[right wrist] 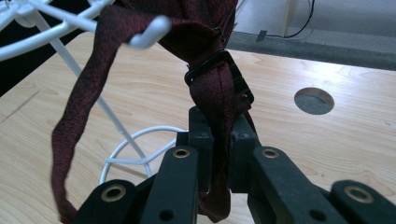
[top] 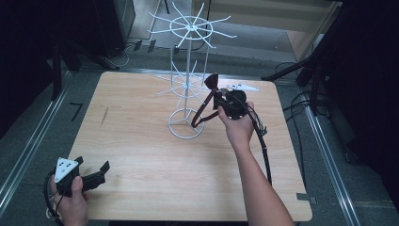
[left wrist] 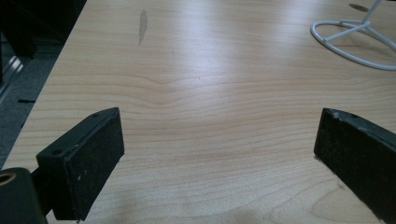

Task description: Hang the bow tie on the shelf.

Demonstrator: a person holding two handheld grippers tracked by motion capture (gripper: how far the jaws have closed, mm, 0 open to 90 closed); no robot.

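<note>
One claw — the right claw (right wrist: 215, 140), clenched on the dark red strap (right wrist: 212, 100) — is lowering its loop over the white rack (top: 188, 70) hook toward the table's far edge, best eased slowly — left claw (left wrist: 215, 158) released.

The right gripper (right wrist: 217, 154) is pinching a dark red strap (right wrist: 212, 93) that is looping over a white rack hook (right wrist: 152, 32).

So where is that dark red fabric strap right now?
The dark red fabric strap is clamped in the right gripper, draped over a hook of the white wire rack near the table's far middle in the high view.
</note>
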